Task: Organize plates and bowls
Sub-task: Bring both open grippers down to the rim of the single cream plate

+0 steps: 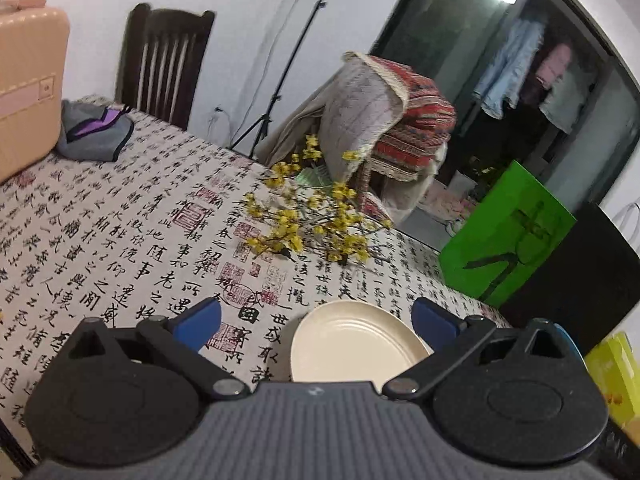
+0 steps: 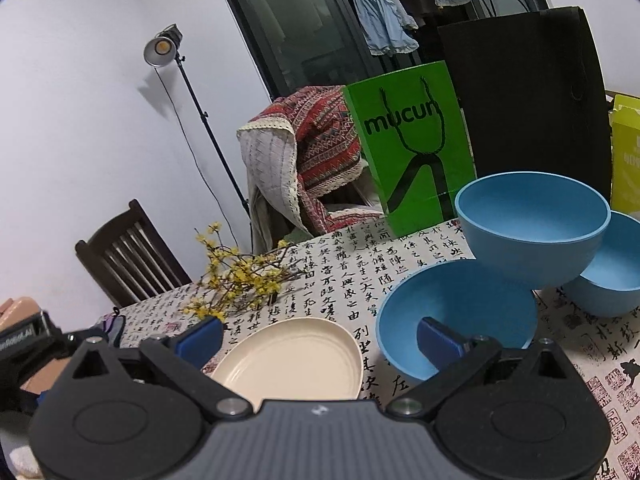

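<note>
Where bowls crowd, plate [image 2: 294, 354] beside bowl [image 2: 456, 314].

Cream plate [image 2: 294, 356] beside three blue bowls [image 2: 532, 216]

Each gripper, left gripper [image 1: 316, 314] and right gripper [image 2: 320, 334], has a ribbed grey body with a small pale mark, flanked by two round matte-black housings, black link arms pinned with silver screws, and blue-padded fingers [image 1: 200, 320].
</note>
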Motion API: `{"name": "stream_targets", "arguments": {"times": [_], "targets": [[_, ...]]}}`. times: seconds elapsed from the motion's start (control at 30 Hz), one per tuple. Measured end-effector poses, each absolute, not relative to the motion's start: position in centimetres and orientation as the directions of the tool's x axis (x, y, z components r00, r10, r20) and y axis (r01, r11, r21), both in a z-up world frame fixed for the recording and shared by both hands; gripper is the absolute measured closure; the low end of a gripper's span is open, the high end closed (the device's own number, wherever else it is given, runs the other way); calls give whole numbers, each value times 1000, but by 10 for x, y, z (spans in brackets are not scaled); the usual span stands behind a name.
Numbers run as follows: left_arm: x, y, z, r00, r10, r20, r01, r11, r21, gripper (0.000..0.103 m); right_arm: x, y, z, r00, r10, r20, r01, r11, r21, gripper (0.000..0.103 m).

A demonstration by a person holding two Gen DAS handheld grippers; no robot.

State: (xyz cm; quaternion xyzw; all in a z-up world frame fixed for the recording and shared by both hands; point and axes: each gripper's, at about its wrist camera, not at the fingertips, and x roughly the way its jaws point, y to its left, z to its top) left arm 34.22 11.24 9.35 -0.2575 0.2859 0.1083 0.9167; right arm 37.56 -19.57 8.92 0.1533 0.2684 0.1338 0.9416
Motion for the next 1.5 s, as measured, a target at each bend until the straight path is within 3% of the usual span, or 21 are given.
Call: {"name": "stream_targets", "arguments": {"times": [0.17,0.33,0.7,1.37,1.5], "targets": [[358,126,86,817,72,-572,-377,817,-436,0,381,-189,85,814,305,-494,-146,931,333,0],[371,128,73,788,77,-611,-367,855,-367,0,386,-182,81,810,287,-512,-128,938,323,0],[378,133,61,764,10,-646,-337,859,-385,0,379,-164,77,807,244,-537,-104,955,278,0],[384,136,51,730,-2,-684,-352,857,-378,0,378,-148,64,768,232,-597,-68,956,285,1],[383,137,52,732,-1,-681,-353,855,-381,0,381,-144,60,758,233,-609,-71,958,279,8]]}}
